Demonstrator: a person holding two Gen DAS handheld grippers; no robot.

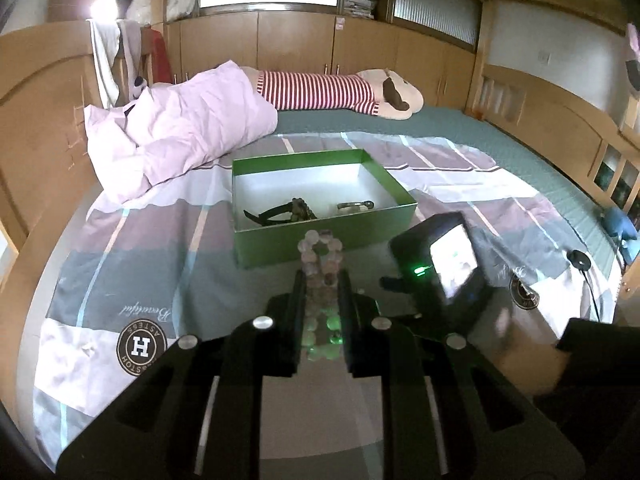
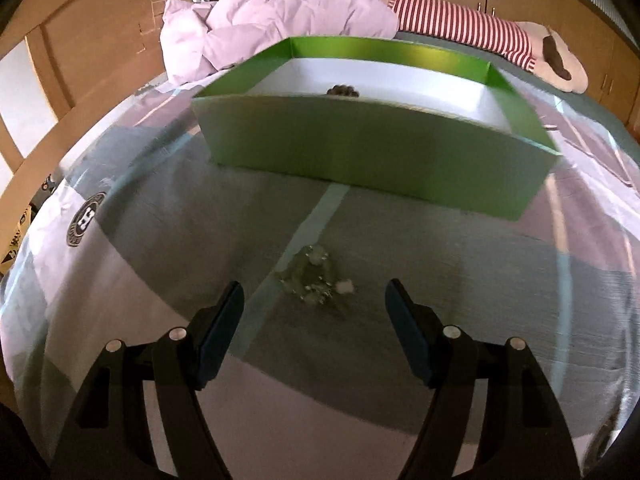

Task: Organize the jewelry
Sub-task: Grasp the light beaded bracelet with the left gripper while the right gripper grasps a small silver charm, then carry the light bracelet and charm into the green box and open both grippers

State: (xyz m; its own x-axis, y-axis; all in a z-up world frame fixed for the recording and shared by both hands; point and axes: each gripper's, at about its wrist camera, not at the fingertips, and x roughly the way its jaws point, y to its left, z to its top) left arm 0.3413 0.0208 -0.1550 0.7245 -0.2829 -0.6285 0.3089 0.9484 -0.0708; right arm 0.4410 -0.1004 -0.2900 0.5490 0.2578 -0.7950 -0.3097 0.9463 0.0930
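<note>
You are working on a wide bed (image 1: 500, 140) with a teal mattress and a striped sheet (image 1: 140, 272) printed with round logos. A wooden headboard (image 1: 40, 120) curves at the left. Wooden cabinets (image 1: 296, 44) with frosted panes line the far wall. A pink duvet (image 1: 180, 128) lies beside a plush toy (image 1: 360, 92).

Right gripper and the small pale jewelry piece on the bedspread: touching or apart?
Apart. The right wrist view shows the right gripper open, the jewelry piece lying on bedspread just beyond its fingertips.
</note>
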